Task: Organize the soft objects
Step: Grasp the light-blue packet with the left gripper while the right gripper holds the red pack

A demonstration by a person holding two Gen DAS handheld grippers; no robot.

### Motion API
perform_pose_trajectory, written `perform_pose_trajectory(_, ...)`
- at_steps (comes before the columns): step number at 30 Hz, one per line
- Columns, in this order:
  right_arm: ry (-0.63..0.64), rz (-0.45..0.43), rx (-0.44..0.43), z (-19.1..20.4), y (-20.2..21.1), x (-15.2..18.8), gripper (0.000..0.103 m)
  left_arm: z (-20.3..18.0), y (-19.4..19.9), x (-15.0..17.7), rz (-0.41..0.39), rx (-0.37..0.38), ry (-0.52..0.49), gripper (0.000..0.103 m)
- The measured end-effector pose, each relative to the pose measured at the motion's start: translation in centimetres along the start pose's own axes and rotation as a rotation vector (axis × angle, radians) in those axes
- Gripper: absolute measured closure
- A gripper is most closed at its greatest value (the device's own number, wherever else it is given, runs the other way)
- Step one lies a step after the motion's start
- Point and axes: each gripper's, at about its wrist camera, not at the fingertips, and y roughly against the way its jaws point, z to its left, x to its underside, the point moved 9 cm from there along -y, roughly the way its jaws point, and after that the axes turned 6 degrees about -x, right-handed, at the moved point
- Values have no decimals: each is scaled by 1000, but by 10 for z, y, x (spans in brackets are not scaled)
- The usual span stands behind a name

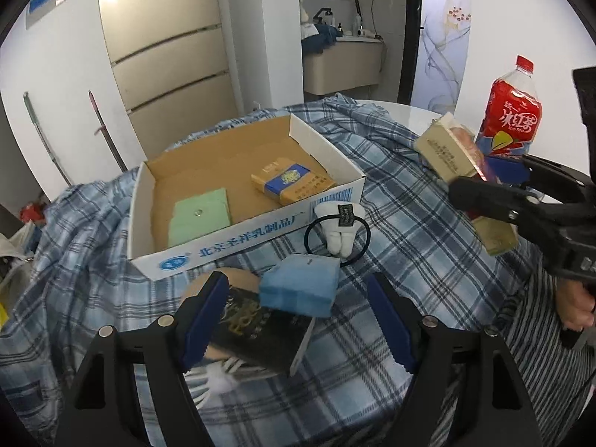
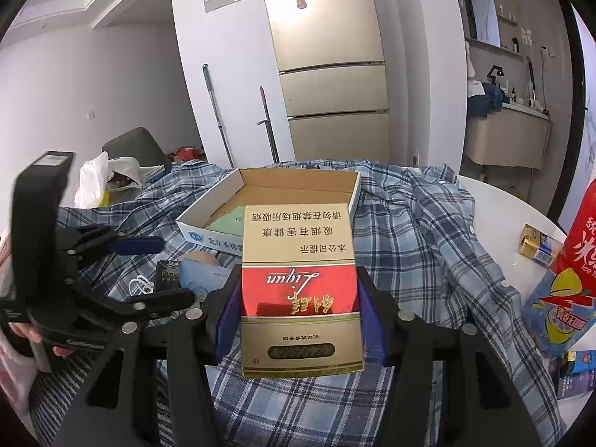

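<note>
My right gripper (image 2: 298, 309) is shut on a gold and red cigarette carton (image 2: 298, 279), held above the plaid cloth in front of the open cardboard box (image 2: 208, 210); it also shows in the left wrist view (image 1: 447, 152). My left gripper (image 1: 298, 320) is open and empty, with a blue tissue pack (image 1: 300, 285) and a black packet (image 1: 257, 331) between its fingers. The box (image 1: 238, 234) holds a green pad (image 1: 199, 212) and a gold and blue pack (image 1: 292, 182). A white plush on a hair tie (image 1: 341, 231) lies by the box.
A plaid shirt (image 1: 402, 231) covers the round white table (image 2: 495, 208). A red ice tea bottle (image 1: 508, 111) stands at the right. Small gold packs (image 2: 536, 247) lie near it. White cable (image 1: 219, 376) lies under the black packet.
</note>
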Motion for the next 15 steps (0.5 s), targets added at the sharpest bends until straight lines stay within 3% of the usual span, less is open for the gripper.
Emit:
perform_pose_trajectory(2,-1,0,-5,0,0,0,48,1,-6,-1,10,5,15,27)
perform_pose_trajectory(3,-1,3,-6,0,0,0,48,0,-7,-1,14,16,22,36)
perform_pose_trajectory(5,-4,7,-6,-1,-1,1,48,-1,-10,-1,24,36,28,43)
perform_pose_trajectory(7,-8,12,-11,-3,-2,2,48,-3,-10,0,29,36,18,45)
perform_pose_trajectory(9,-13,15,-12,-3,-3,2,48,-5,-9,1,29,30,11,58)
perform_pose_trajectory(15,-18,23,-10,-5,-5,3,48,-12,9,1,-12,29,-18,61)
